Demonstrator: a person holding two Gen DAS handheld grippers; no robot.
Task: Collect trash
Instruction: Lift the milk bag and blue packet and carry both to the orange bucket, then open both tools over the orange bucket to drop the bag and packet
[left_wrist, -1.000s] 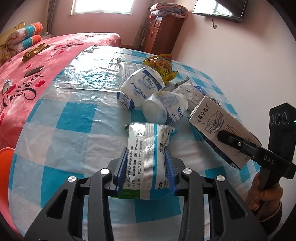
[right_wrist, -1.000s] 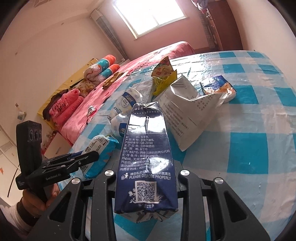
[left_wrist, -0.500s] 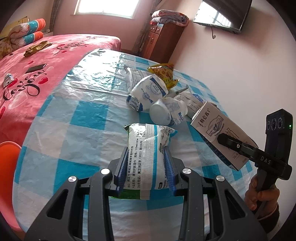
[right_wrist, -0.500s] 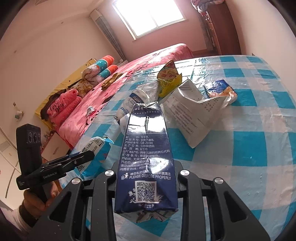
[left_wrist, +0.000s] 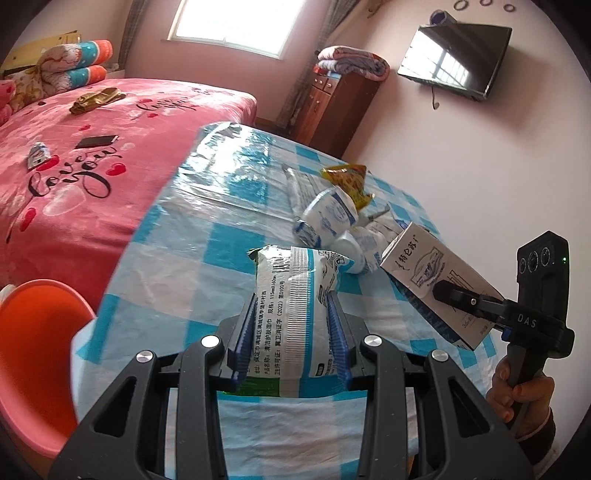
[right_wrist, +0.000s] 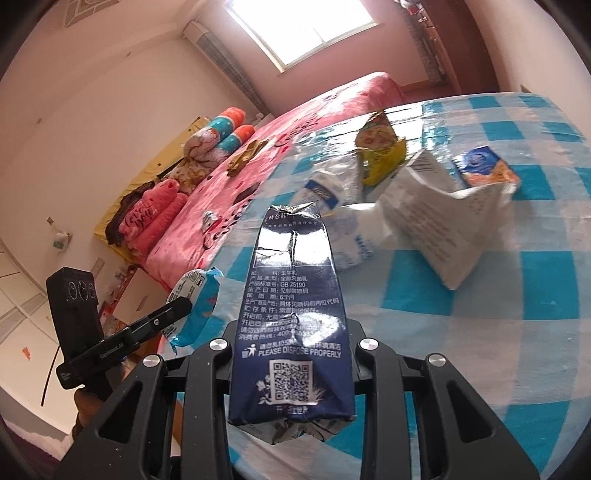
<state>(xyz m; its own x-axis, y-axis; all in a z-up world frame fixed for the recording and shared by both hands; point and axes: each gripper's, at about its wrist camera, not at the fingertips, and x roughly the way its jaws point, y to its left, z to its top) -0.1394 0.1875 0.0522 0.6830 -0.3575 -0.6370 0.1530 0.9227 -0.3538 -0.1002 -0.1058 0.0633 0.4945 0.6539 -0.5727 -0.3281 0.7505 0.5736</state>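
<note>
Lowest in the left wrist view, the left tool (left_wrist: 291, 332) is clenched on a white-and-teal plastic wet-wipe packet (left_wrist: 295, 295), blue pads pressing both its sides, held above the blue-and-white checked surface (left_wrist: 177, 280). At the frame's right, the right tool (left_wrist: 439, 288) grips a white-faced, dark blue milk carton (left_wrist: 424, 273); in the right wrist view the carton (right_wrist: 291, 295) fills the centre, clamped between the right tool's (right_wrist: 291, 336) black jaws. Farther up the surface lie crumpled white-and-blue bags (left_wrist: 328, 218), a yellow snack wrapper (left_wrist: 347, 181) and a white printed paper bag (right_wrist: 436, 221). An orange plastic tub (left_wrist: 33, 354) sits lower left; a pink bed (left_wrist: 74, 173) lies beyond.
</note>
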